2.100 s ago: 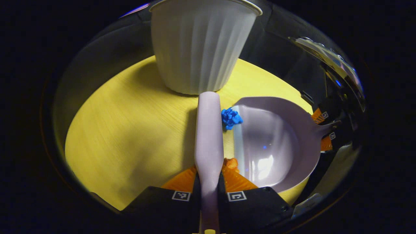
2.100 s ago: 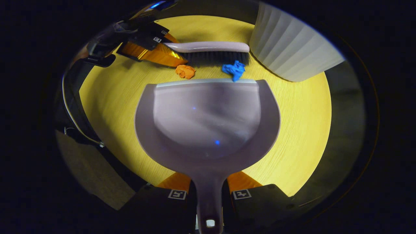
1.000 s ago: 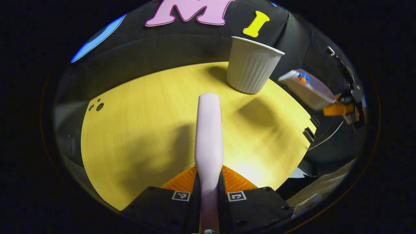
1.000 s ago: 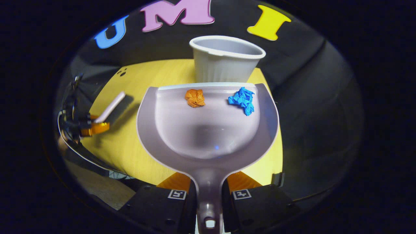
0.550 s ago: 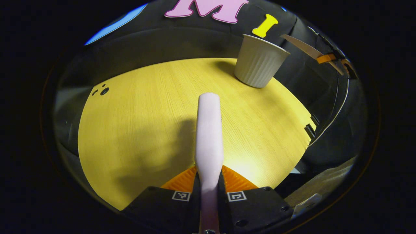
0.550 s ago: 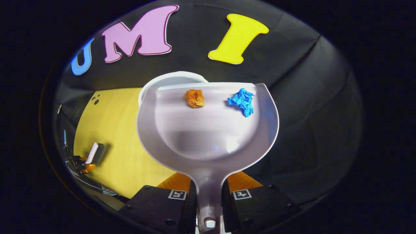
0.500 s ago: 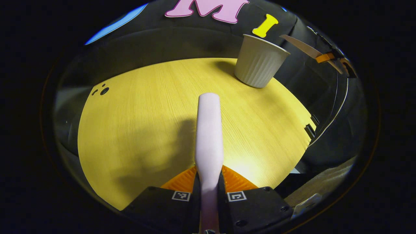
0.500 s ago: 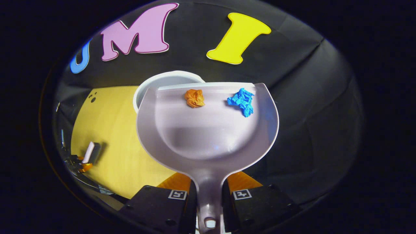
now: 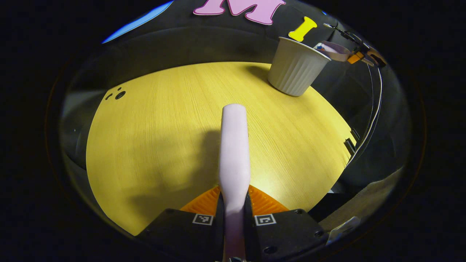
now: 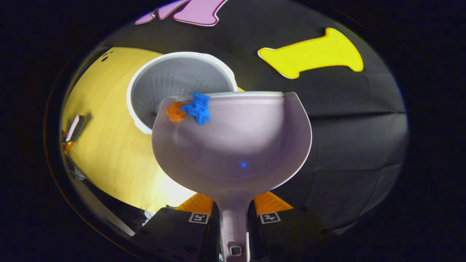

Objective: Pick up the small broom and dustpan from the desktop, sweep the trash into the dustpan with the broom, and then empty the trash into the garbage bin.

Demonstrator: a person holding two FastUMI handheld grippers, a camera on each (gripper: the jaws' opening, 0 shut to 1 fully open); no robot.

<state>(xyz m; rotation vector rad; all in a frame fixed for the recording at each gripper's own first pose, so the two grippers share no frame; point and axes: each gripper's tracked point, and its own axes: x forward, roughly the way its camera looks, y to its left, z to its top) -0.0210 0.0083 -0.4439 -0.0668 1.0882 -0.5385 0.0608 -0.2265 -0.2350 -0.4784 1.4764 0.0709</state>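
Note:
My right gripper (image 10: 233, 213) is shut on the handle of the pale lilac dustpan (image 10: 240, 145), held tilted over the white ribbed garbage bin (image 10: 174, 82). An orange paper wad (image 10: 174, 111) and a blue paper wad (image 10: 197, 107) lie at the pan's front left corner, at the lip above the bin's mouth. My left gripper (image 9: 233, 210) is shut on the handle of the lilac broom (image 9: 234, 153), held above the yellow wooden desktop (image 9: 156, 123). In the left gripper view the bin (image 9: 294, 67) stands at the far right, with the tilted dustpan (image 9: 333, 51) over its rim.
The round desktop's far left has small dark holes (image 9: 115, 95). A cable (image 9: 373, 109) hangs past the desk's right edge. In the right gripper view the broom (image 10: 74, 127) shows small at the far left over the desk.
The dustpan has moved over the bin and rolled to its left. Both paper wads have slid from the middle of the front lip to the left corner. The broom stays almost still.

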